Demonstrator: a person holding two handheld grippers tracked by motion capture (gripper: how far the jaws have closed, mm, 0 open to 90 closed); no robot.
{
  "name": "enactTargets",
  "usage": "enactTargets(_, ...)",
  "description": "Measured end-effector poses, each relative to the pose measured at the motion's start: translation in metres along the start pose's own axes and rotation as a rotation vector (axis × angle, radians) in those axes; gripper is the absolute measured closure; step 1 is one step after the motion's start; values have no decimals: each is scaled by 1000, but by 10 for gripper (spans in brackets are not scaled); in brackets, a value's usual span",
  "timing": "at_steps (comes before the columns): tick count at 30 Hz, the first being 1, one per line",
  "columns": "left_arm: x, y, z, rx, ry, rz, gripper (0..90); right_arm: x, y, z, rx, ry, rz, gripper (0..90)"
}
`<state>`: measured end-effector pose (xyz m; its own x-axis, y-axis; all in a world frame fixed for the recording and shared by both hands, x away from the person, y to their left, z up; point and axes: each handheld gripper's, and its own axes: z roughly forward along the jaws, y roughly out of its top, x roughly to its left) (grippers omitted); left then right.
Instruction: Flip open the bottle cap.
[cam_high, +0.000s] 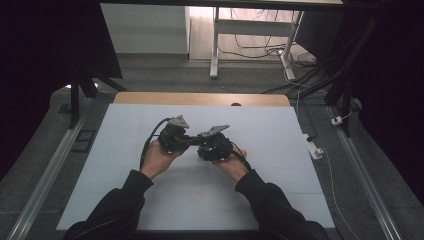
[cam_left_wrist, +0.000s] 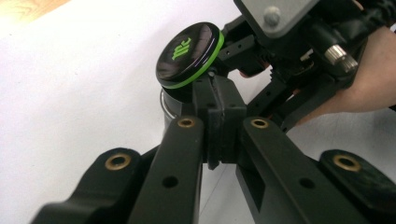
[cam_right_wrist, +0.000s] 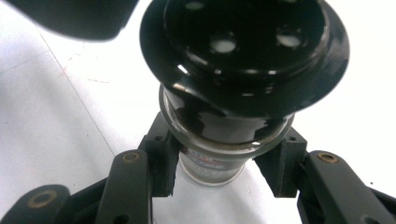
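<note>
Both hands hold their grippers nose to nose over the middle of the white table (cam_high: 260, 200). In the right gripper view, my right gripper (cam_right_wrist: 219, 168) is shut on a small glass jar (cam_right_wrist: 212, 163), one pad on each side below its black collar. A wide glossy black lid (cam_left_wrist: 189, 53) with a green rim and a green logo tops the jar (cam_left_wrist: 169, 106) and sits tilted. My left gripper (cam_left_wrist: 214, 91) has its pads pressed together, their tips right under the lid's rim. Whether they pinch anything I cannot tell. In the high view the left gripper (cam_high: 189, 140) and right gripper (cam_high: 201, 145) meet.
The table has a wooden strip (cam_high: 200, 98) along its far edge. Metal rails (cam_high: 50, 170) run along both sides on the floor. Cables and a power strip (cam_high: 313, 148) lie at the right. White desk legs (cam_high: 215, 45) stand beyond the table.
</note>
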<state>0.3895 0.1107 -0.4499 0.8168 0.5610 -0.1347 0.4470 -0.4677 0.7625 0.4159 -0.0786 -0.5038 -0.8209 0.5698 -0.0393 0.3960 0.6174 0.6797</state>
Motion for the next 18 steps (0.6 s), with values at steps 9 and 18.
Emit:
enactTargets(9, 7, 4, -5, -23, 44, -22, 889, 1, 0, 0, 1, -5, -18, 521)
enactTargets(18, 22, -2, -5, -33, 54, -80, 888, 1, 0, 0, -1, -5, -12, 520)
